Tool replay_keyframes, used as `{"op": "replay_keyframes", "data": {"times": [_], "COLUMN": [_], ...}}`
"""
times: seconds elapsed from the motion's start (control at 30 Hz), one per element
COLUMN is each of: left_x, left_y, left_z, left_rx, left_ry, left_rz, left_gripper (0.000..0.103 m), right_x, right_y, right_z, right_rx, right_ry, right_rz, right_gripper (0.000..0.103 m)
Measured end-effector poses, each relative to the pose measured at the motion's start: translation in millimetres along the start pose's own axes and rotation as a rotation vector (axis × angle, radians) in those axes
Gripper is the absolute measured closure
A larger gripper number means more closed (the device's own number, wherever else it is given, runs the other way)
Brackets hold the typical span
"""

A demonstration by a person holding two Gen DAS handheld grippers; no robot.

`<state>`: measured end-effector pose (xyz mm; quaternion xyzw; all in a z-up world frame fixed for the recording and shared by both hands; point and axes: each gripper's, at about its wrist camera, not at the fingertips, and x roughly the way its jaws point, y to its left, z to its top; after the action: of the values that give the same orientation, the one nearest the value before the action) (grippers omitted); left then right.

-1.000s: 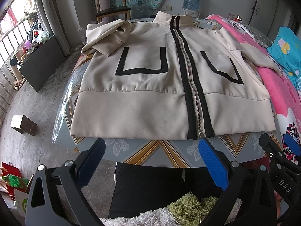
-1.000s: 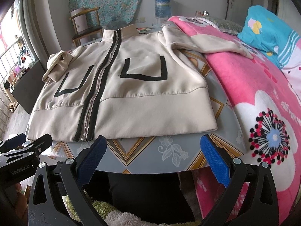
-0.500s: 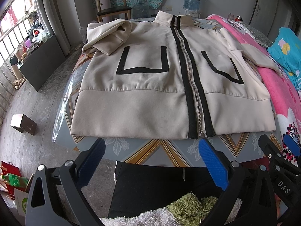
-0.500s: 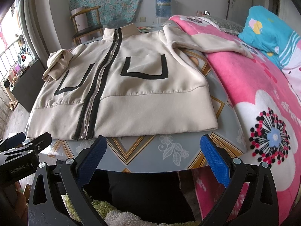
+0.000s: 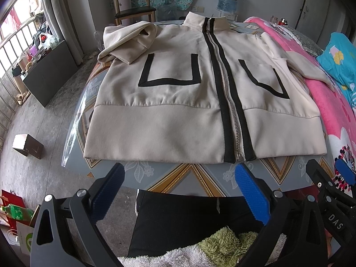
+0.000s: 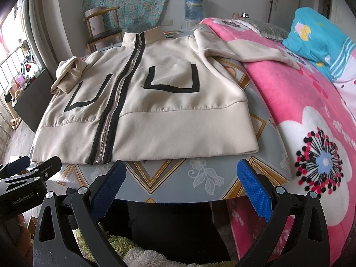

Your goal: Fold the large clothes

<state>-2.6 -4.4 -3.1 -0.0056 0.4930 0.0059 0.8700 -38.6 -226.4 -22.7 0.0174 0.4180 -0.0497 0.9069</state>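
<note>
1. Your cream zip-front jacket with black pocket trim (image 5: pixel 169 120) lies flat on the patterned glass-topped table (image 5: pixel 191 175); a pink flowered blanket (image 6: pixel 311 102) crowds its right edge.
2. Bare table runs along the hem; your left gripper (image 5: pixel 178 191) and right gripper (image 6: pixel 182 187) hover there, jaws wide apart, empty.
3. Nothing has shifted since a second ago.

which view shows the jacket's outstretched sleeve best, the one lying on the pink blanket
The right wrist view: the sleeve runs in full from the shoulder across the pink blanket to its cuff. In the left wrist view it sits squeezed at the right edge, foreshortened.
</note>
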Motion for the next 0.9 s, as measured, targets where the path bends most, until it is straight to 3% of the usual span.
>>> {"op": "replay_keyframes", "data": {"times": [0.43, 0.9], "left_x": [0, 14], "left_y": [2, 33], "left_z": [0, 30], "left_rx": [0.0, -0.053], "left_ry": [-0.003, 0.006], "left_rz": [0.008, 0.031], "left_gripper": [0.006, 0.006], "right_x": [1, 10], "right_y": [3, 22], "right_z": [2, 44], "right_rx": [-0.004, -0.049], "right_ry": [-0.008, -0.035], "right_rz": [-0.006, -0.009], "right_gripper": [0.006, 0.006]}}
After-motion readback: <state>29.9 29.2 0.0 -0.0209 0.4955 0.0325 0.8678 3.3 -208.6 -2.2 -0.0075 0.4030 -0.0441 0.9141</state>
